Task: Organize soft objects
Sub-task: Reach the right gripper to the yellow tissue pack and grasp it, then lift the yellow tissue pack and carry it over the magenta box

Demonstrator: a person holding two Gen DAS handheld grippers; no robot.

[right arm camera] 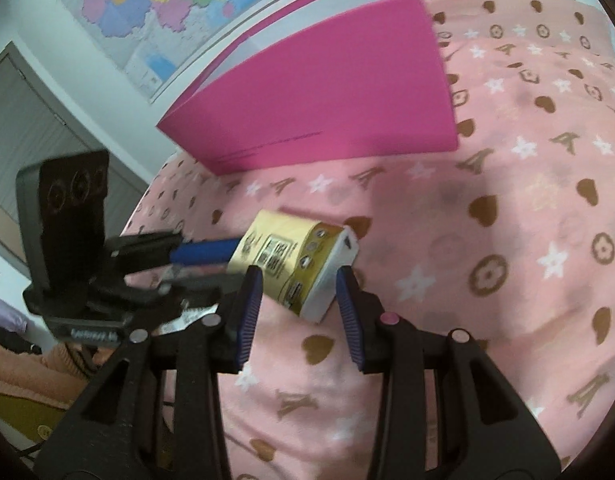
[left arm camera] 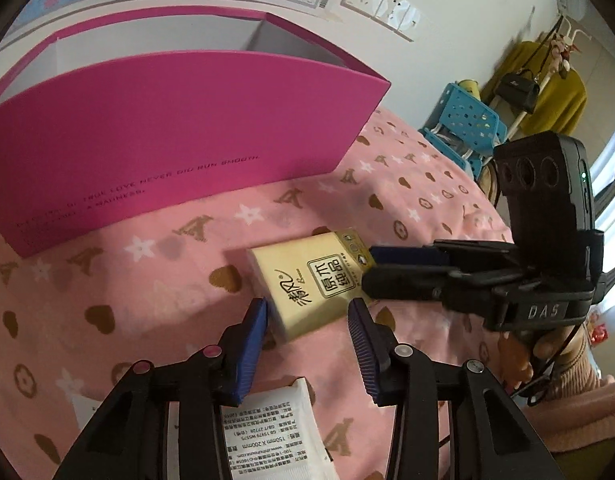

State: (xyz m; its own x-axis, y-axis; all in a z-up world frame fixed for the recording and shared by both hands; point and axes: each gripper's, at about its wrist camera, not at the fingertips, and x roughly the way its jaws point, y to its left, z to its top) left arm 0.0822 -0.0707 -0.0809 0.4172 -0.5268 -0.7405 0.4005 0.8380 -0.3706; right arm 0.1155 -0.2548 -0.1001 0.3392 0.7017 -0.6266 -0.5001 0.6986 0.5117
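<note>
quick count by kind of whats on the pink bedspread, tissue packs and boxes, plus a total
Yellow tissue packs: 1, the yellow tissue pack between both grippers
White tissue packs: 1, the white tissue pack, under the left gripper
Magenta boxes: 1, the magenta box, open-topped
Total: 3

A bed covered in a pink blanket (left arm camera: 407, 208) printed with brown hearts and white stars carries everything. A magenta box (left arm camera: 167, 136) stands far left, a yellow tissue pack (left arm camera: 307, 280) lies mid-bed, and a white packet (left arm camera: 267, 436) nearest.
</note>
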